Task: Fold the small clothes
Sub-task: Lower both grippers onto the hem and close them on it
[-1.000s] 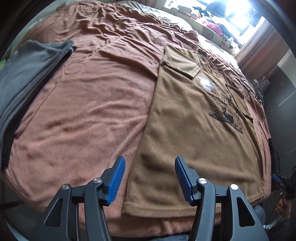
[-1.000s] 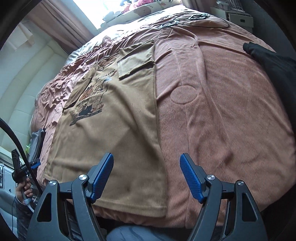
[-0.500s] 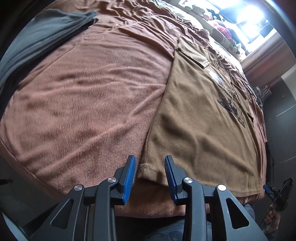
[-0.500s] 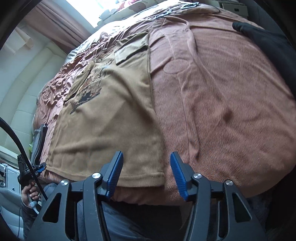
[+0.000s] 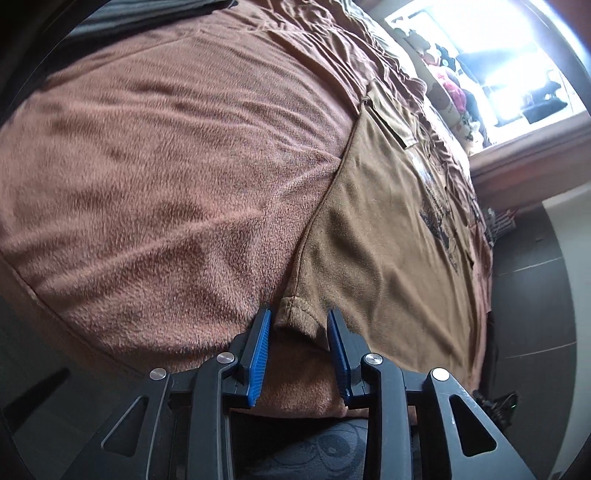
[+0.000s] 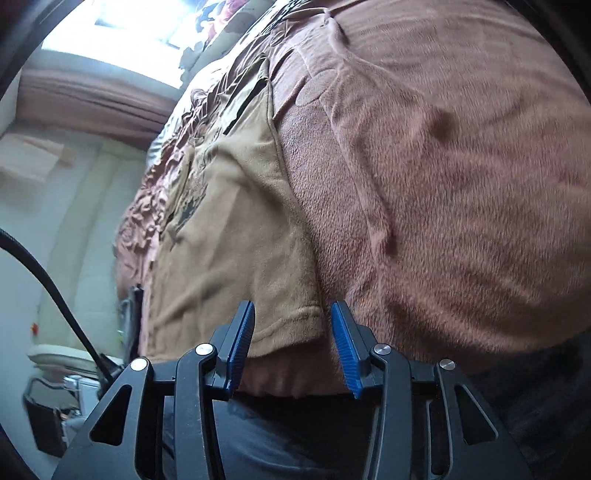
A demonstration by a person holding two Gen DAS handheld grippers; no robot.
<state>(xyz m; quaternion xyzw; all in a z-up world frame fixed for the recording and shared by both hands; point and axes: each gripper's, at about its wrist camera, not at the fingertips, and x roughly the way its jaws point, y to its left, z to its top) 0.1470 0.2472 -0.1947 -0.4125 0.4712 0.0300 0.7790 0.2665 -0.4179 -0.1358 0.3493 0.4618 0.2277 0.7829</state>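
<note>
A tan T-shirt [image 5: 384, 236] with a dark print lies flat on a brown fleece blanket, sleeves folded in. My left gripper [image 5: 298, 325] is open, its blue pads either side of the shirt's near left hem corner, which sits between them. The same shirt [image 6: 229, 229] shows in the right wrist view. My right gripper [image 6: 291, 317] is open, its pads either side of the near right hem corner. Neither pair of pads presses the cloth.
The brown blanket [image 5: 166, 166] covers the bed and drops off at its near edge [image 5: 295, 398]. Dark folded clothes [image 5: 155, 11] lie at the far left. A bright window with stuffed toys [image 5: 450, 88] is beyond the bed. A black cable [image 6: 48, 273] hangs at left.
Both grippers have come down and forward to the shirt's hem corners, and their jaws have narrowed from wide open. The left narrowed first; the corners now sit between the pads.
</note>
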